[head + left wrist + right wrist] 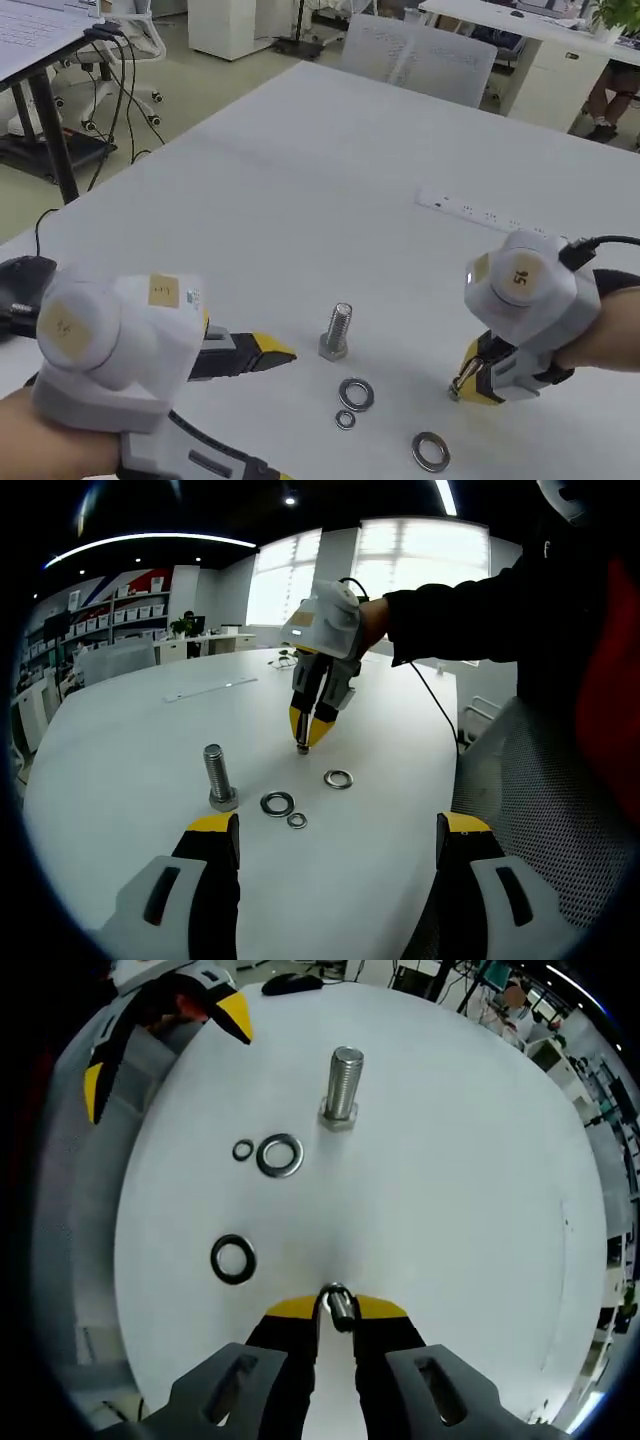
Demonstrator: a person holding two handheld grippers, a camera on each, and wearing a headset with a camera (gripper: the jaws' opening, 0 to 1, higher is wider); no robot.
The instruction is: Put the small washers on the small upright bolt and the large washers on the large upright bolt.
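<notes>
Right of bolt (337, 330), right gripper (335, 1312) fingers pinch small metal piece (341, 1306); left gripper (338, 825) fingers wide apart, empty.

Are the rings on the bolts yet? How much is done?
Nothing is on yet: the big silver upright bolt is bare. The right tool pinches a small metal piece; I cannot tell what. Two big steel washers and one small steel washer lie loose on the white table. The left tool is open.

small metal piece (338, 1305) between jaws, mostly hidden, unidentifiable
</notes>
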